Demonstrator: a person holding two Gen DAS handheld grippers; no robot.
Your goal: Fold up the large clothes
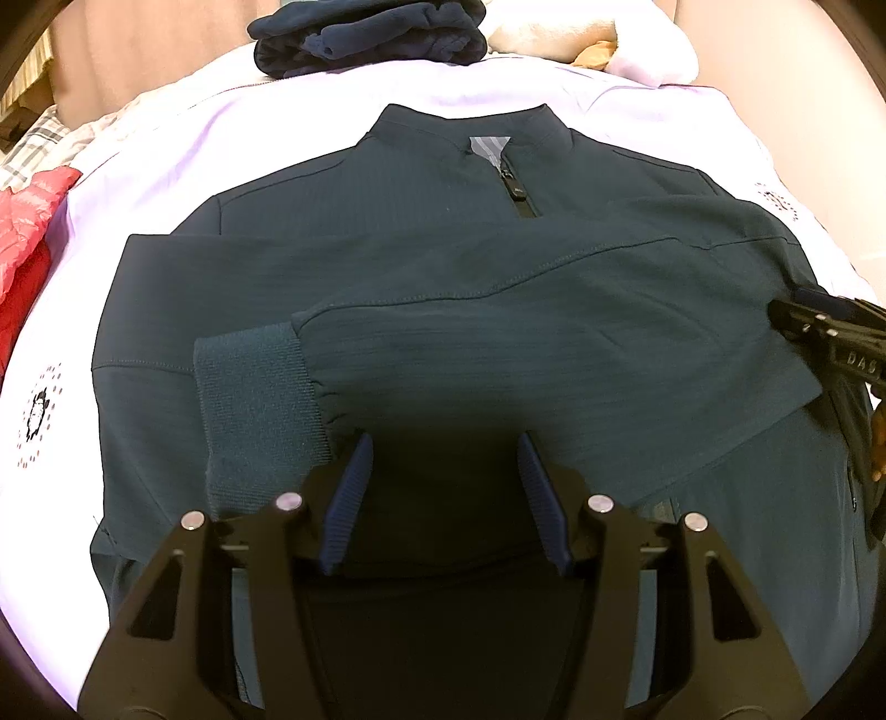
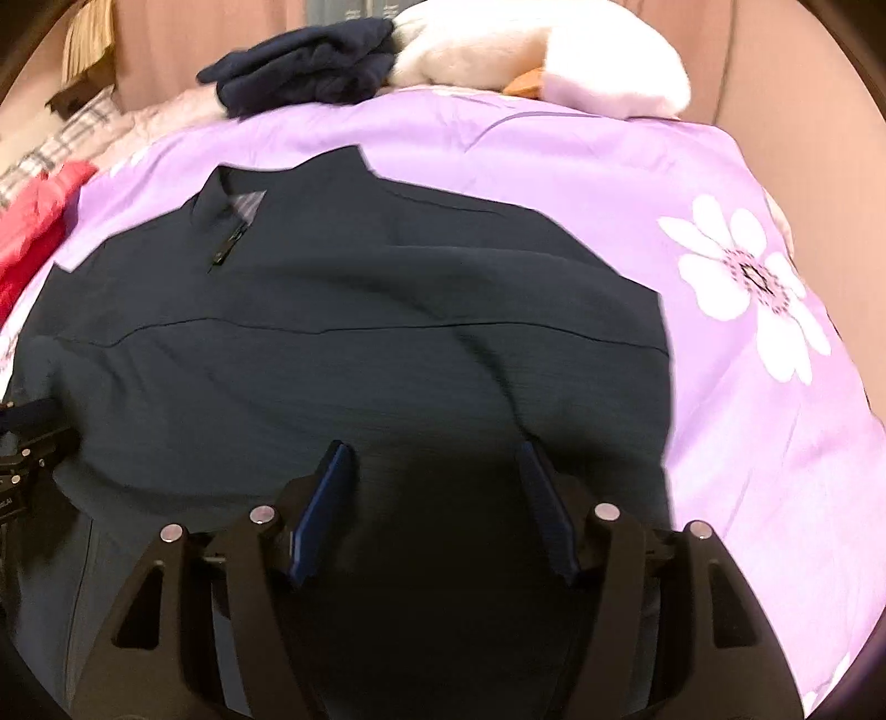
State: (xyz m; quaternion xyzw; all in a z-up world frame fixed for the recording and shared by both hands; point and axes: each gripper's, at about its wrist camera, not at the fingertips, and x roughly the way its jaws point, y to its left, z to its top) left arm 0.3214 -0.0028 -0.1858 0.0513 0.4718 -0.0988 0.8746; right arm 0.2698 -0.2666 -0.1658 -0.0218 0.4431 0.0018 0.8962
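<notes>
Dark teal jacket [image 1: 443,266] lies front-up on lilac flowered bedspread [image 2: 747,399] of bed, collar far side, zip closed. Both sleeves folded across chest; ribbed cuff [image 1: 255,410] just left of left gripper [image 1: 443,459]. Left fingers spread wide, holding nothing, over lower jacket. Right gripper [image 2: 434,465] fingers likewise wide apart, empty, above jacket's right part. Folded navy garment [image 1: 371,33] and white plush toy [image 2: 542,50] at far edge; red garment [image 1: 27,232] at left.
</notes>
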